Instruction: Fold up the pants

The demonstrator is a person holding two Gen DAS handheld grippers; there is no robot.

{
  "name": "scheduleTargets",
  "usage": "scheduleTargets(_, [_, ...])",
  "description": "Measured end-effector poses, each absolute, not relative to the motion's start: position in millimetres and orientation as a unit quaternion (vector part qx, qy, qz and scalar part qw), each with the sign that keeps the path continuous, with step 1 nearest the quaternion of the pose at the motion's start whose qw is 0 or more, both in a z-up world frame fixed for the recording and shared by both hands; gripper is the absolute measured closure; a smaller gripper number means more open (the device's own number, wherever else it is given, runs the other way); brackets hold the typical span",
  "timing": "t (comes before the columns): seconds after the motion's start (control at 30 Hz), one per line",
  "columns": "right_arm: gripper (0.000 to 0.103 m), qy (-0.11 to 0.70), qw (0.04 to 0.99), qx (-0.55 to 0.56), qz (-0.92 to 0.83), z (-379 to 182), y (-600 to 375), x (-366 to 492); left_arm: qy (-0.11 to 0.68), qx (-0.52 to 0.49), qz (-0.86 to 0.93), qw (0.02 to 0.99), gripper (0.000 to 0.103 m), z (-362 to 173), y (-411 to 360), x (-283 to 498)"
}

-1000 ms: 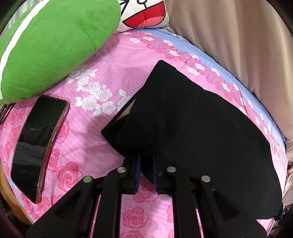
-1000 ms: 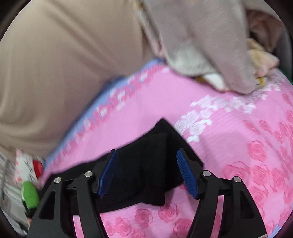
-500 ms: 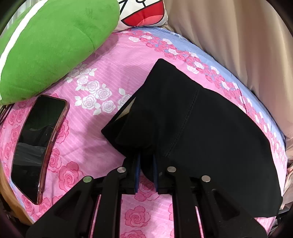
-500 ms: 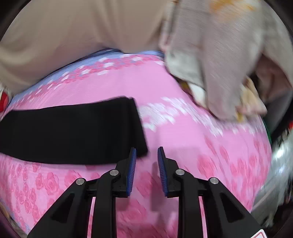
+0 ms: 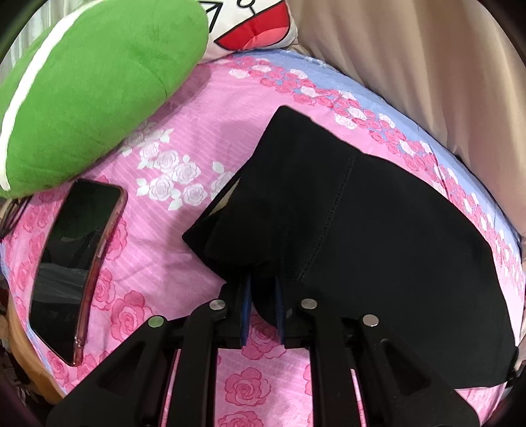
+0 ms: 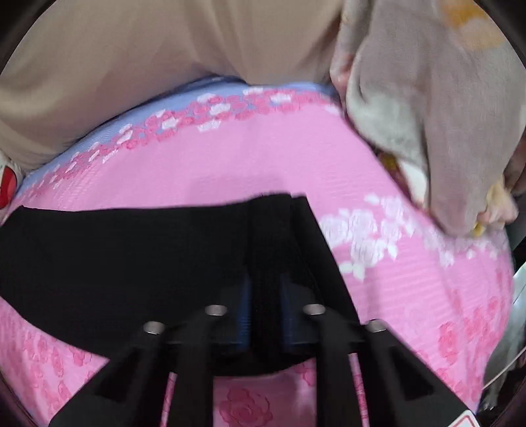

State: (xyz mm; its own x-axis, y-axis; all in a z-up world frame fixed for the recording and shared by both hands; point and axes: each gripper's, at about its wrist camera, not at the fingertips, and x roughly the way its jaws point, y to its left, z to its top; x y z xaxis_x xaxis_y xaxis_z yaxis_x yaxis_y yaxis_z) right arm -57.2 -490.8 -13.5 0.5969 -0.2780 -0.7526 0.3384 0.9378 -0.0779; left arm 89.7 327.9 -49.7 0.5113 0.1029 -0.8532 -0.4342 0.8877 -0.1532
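While two tools (image 5: 262, 295) (image 6: 265, 315) clamp it, one pair of pants (image 5: 378, 236) (black) lies flat.

The right tongs (image 6: 264, 307), just closing, pinch the black pants (image 6: 131, 259) on the pink sheet (image 6: 250, 164).

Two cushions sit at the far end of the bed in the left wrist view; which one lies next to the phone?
The green cushion: its lower edge reaches the phone, while the white cushion with a red mouth sits farther back.

Even light; right view motion-blurred.
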Motion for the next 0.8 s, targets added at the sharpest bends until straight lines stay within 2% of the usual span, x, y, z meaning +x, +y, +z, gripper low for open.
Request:
scheduleTargets(0.1, [0.097,0.371,0.906,0.029,-0.201,14.3,-498.1,-67.4,0.448,-0.168,0.154,0.865,0.091,-40.5,326.5,88.8])
scheduleTargets(0.2, [0.095,0.416,0.881,0.049,-0.221,-16.5,-526.9,-65.8,0.461,-0.161,0.153,0.859,0.09,-52.5,329.5,93.1])
scheduleTargets(0.23, [0.093,0.422,0.879,0.046,-0.219,-26.0,-528.2,-66.4,0.457,-0.164,0.151,0.861,0.09,-54.4,330.7,91.1])
scheduleTargets(0.27, [0.078,0.401,0.887,0.036,-0.227,-24.5,-523.3,-72.4,0.453,-0.165,0.148,0.863,0.09,-52.3,331.1,88.3])
scheduleTargets(0.33, [0.072,0.379,0.884,0.039,-0.272,-14.1,-521.2,-85.0,0.445,-0.167,0.15,0.867,0.089,-39.8,332.9,78.4])
scheduleTargets(0.4, [0.071,0.342,0.894,0.056,-0.286,1.2,-518.0,-100.7,0.423,-0.153,0.161,0.879,0.081,-19.7,335.8,66.4])
scheduleTargets(0.5, [0.068,0.323,0.905,0.062,-0.27,19.0,-494.1,-112.7,0.393,-0.096,0.246,0.881,0.083,11.0,338.7,55.7])
scheduleTargets(0.67, [0.068,0.336,0.935,0.027,-0.113,31.1,-372.8,-56.1,0.362,-0.08,0.196,0.908,0.08,40.2,302.7,72.9])
scheduleTargets(0.73, [0.068,0.358,0.933,0.033,-0.024,25.8,-319.2,-18.1,0.387,-0.063,0.16,0.906,0.071,26.1,275.5,93.7])
scheduleTargets(0.8, [0.068,0.386,0.917,0.065,0.081,14.3,-257.9,32.7,0.418,-0.05,0.138,0.897,0.07,2.8,256.8,106.3])
